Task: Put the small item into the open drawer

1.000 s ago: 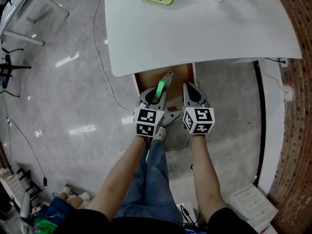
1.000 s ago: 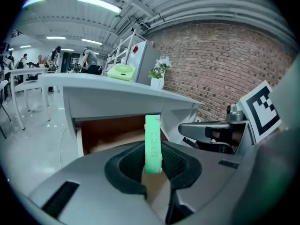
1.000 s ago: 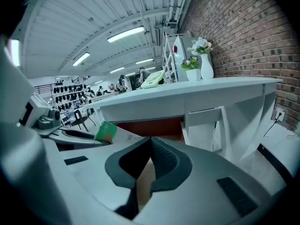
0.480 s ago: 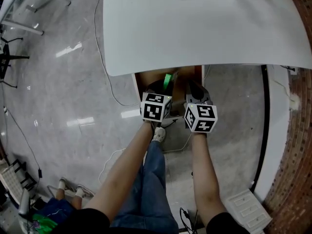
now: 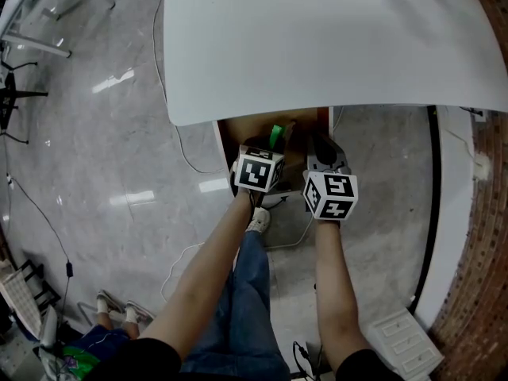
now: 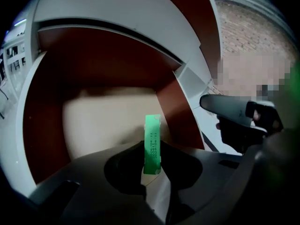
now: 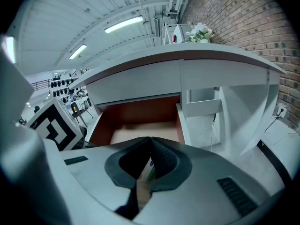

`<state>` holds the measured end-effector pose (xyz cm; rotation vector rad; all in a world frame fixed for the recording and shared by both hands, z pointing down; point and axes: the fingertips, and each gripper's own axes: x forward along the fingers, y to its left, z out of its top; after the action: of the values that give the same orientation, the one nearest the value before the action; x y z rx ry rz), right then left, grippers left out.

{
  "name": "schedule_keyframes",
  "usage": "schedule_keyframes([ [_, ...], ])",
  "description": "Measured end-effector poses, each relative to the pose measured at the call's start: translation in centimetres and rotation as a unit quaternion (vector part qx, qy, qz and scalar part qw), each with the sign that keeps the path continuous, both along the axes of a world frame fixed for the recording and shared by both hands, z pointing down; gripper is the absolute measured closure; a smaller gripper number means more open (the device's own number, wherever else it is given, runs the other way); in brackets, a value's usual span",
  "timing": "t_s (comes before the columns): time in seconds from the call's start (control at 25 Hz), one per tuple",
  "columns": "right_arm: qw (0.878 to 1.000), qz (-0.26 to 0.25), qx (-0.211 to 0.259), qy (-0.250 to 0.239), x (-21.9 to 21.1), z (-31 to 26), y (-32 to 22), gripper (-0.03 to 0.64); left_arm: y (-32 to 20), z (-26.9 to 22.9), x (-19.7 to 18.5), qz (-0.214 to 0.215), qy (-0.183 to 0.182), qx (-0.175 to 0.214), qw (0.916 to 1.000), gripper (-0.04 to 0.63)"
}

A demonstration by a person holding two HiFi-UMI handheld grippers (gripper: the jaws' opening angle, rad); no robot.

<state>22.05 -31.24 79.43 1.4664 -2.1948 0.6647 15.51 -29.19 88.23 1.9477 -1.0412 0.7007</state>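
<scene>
Though the head view hides the grip, we find left tool clamping a flat green strip; right tool closed.

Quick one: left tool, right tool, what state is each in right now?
Left tool: closed, holding the green strip.
Right tool: closed, jaw tips together, nothing held.

Green strip pokes out of the left gripper, right over the open drawer; right gripper hangs at the drawer's right edge; white table overhangs the drawer's far end; cable trails left of the drawer.
</scene>
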Motion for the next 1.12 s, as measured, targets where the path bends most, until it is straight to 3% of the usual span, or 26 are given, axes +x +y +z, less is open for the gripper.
schedule_keyframes([
  [0.24, 1.0, 0.004, -0.001, -0.001, 0.2, -0.2, 0.1, 0.615, -0.5, 0.4, 0.1, 0.031, -0.053, 0.017, 0.998, 0.491],
  [0.36, 1.0, 0.006, -0.002, -0.001, 0.4, -0.3, 0.2, 0.615, -0.7, 0.5, -0.2, 0.027, -0.081, 0.019, 0.9962, 0.471],
  [0.52, 1.0, 0.008, 0.0, -0.002, 0.6, -0.6, 0.2, 0.615, -1.6, -0.4, -1.0, 0.007, -0.109, 0.055, 0.9925, 0.401],
  [0.72, 1.0, 0.02, 0.002, -0.007, 1.3, -1.0, 0.4, 0.615, -3.0, -2.4, -1.7, -0.025, -0.102, 0.1, 0.9894, 0.324],
  [1.0, 0.999, 0.029, 0.005, -0.014, 1.6, -1.3, 0.6, 0.615, -3.0, -4.1, -1.6, -0.026, -0.091, 0.125, 0.9877, 0.325],
  [1.12, 0.999, 0.031, 0.009, -0.015, 1.5, -2.4, 1.1, 0.615, -2.5, -6.2, -1.3, -0.019, -0.078, 0.142, 0.9866, 0.385],
])
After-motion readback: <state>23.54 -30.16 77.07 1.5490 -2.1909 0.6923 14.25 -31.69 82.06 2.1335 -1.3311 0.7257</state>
